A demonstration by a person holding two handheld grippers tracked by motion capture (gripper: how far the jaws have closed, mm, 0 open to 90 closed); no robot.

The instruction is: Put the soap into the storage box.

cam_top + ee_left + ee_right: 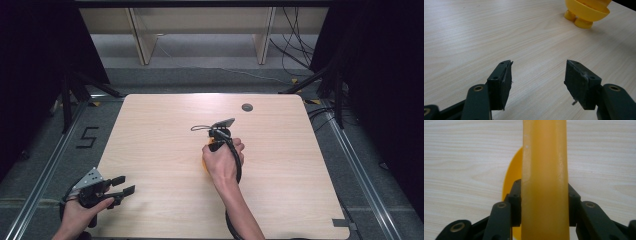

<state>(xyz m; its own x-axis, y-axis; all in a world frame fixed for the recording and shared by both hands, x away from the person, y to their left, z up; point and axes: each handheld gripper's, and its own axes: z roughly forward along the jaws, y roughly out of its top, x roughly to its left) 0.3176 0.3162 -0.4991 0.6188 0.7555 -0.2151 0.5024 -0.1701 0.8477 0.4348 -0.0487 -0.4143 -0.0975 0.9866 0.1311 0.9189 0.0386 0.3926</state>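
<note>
While the right gripper (544, 210) clamps its jaws on either side of a yellow tube (544, 170), that tube runs up the middle of the right gripper view, over a yellow dish (511, 177) lying on the table (461, 157). In the high view this gripper (218, 145) sits at frame centre. The left gripper (537, 82) stands wide open with nothing in it, at the lower left of the high view (122, 185); in its own view the dish (586, 11) stands on stubby feet at the upper right. The tube looks smooth and rounded, so I judge it could slide or twist in the pads, and a tilted descent could knock the light dish aside.
</note>
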